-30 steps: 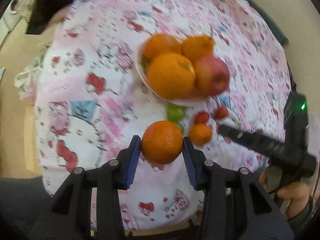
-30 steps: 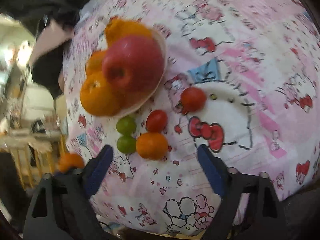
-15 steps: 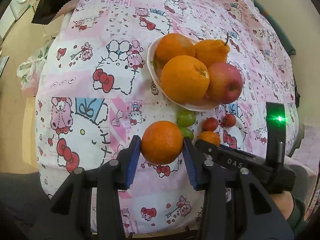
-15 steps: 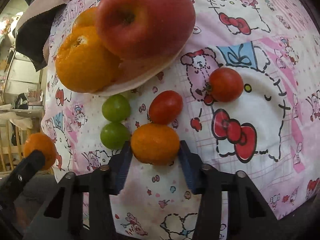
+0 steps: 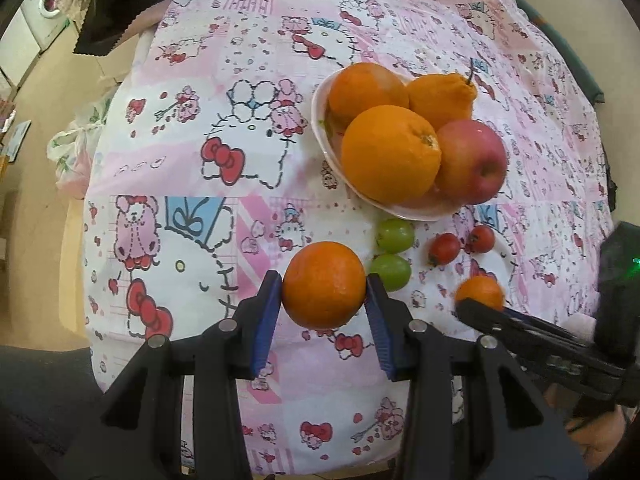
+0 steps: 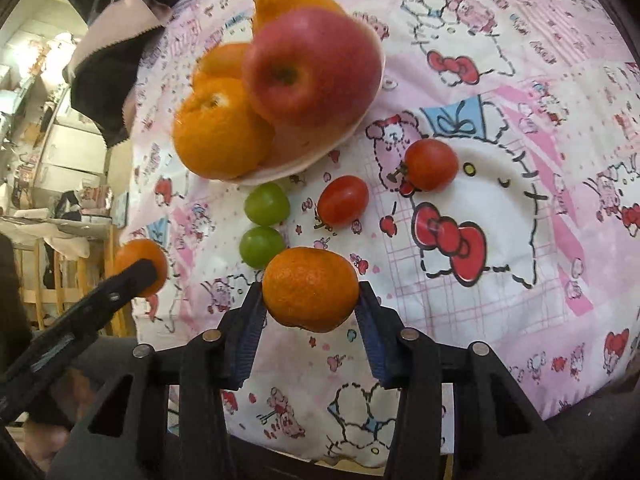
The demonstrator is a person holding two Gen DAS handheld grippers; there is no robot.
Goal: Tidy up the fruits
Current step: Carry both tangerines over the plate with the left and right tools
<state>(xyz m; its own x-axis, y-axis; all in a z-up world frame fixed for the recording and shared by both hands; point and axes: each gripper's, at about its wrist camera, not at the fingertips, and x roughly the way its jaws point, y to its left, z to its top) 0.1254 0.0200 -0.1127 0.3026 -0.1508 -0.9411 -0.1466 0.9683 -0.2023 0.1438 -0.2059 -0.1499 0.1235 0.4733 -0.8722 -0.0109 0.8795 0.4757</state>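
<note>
My left gripper (image 5: 324,286) is shut on an orange (image 5: 323,285) and holds it above the cloth near the table's front. My right gripper (image 6: 311,295) is shut on a small mandarin (image 6: 310,289), lifted off the cloth; it also shows in the left wrist view (image 5: 479,293). A white bowl (image 5: 320,120) holds two oranges, a knobbly citrus (image 5: 442,98) and a red apple (image 5: 472,162). In front of the bowl lie two green fruits (image 5: 394,236) (image 5: 391,271) and two cherry tomatoes (image 5: 444,248) (image 5: 481,239).
A pink cartoon-print cloth (image 5: 192,160) covers the table. A dark cloth (image 5: 116,4) lies at the far left corner. The table's front edge is close below both grippers. A washing machine (image 5: 42,20) stands at the far left beyond the table.
My right gripper closed on the small mandarin and lifted it toward me off the cloth. My left gripper kept hold of its orange and stayed roughly in place.
</note>
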